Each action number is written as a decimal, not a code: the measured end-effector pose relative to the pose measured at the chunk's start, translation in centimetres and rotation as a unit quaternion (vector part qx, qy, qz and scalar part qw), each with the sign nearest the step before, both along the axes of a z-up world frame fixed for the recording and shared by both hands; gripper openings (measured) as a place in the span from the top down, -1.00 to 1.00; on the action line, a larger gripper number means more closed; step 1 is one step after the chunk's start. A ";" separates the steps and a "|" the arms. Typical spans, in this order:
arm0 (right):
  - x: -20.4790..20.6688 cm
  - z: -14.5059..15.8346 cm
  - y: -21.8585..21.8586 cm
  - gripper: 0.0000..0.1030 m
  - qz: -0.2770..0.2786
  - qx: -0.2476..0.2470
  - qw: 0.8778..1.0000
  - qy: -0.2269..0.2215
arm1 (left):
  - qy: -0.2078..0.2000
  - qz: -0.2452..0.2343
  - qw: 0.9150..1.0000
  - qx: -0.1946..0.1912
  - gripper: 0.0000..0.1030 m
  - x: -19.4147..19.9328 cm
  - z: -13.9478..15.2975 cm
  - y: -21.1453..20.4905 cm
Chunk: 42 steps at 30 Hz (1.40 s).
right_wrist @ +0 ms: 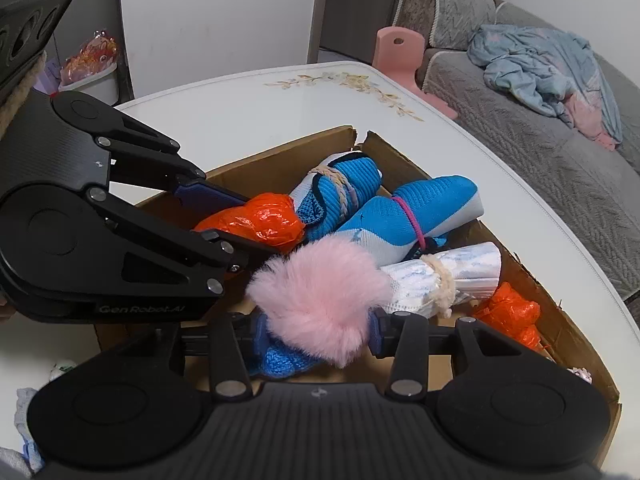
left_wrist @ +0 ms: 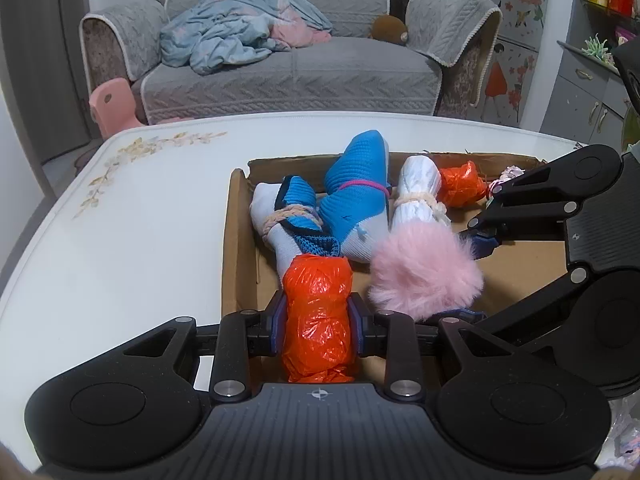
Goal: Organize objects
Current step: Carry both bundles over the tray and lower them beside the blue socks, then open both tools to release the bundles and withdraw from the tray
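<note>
A shallow cardboard box (left_wrist: 234,240) lies on the white table (left_wrist: 132,216); it also shows in the right wrist view (right_wrist: 560,320). My left gripper (left_wrist: 318,324) is shut on an orange plastic-bag bundle (left_wrist: 318,308) over the box's near edge; this bundle shows too in the right wrist view (right_wrist: 256,220). My right gripper (right_wrist: 316,330) is shut on a blue knit item topped by a pink fluffy pompom (right_wrist: 320,296), inside the box. The pompom (left_wrist: 424,272) sits right of the orange bundle. Rolled blue-white socks (left_wrist: 356,196), a tied white roll (left_wrist: 418,196) and another orange bundle (left_wrist: 460,184) lie in the box.
A grey sofa (left_wrist: 288,76) with a crumpled blue blanket (left_wrist: 236,24) stands beyond the table. A pink stool (left_wrist: 112,104) is by the sofa. Cabinets (left_wrist: 588,92) stand at the right. Small cloth items (right_wrist: 28,408) lie on the table near the right gripper.
</note>
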State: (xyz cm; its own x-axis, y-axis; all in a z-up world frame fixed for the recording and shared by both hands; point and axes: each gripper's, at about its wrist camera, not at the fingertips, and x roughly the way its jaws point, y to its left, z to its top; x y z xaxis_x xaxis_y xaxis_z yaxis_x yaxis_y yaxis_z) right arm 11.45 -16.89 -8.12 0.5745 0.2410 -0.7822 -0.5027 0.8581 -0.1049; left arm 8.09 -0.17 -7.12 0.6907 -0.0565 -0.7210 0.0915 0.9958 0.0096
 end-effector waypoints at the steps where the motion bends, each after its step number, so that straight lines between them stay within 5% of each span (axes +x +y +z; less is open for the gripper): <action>1: 0.0 0.0 0.0 0.20 0.000 -0.002 1.000 0.000 | 0.001 0.000 1.000 0.001 0.27 0.0 0.1 0.0; 21: -0.3 0.8 0.4 0.11 -0.004 -0.017 1.000 0.007 | 0.013 0.011 1.000 0.018 0.01 -0.1 1.1 -0.6; 31: -0.8 1.5 0.2 -0.04 -0.009 -0.015 1.000 0.003 | 0.001 0.011 1.000 0.013 -0.31 -1.1 2.6 -0.6; 42: -1.8 2.5 0.7 -0.25 -0.009 -0.022 1.000 -0.006 | -0.008 0.012 1.000 0.021 -0.36 -2.2 4.1 -1.3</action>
State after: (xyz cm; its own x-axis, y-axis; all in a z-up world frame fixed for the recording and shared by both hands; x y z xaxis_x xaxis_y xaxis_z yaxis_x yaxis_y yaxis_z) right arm 9.65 -16.17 -5.63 0.5878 0.1959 -0.7849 -0.4864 0.8609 -0.1494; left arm 5.86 -1.45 -3.00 0.7024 -0.0098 -0.7118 0.0677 0.9963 0.0530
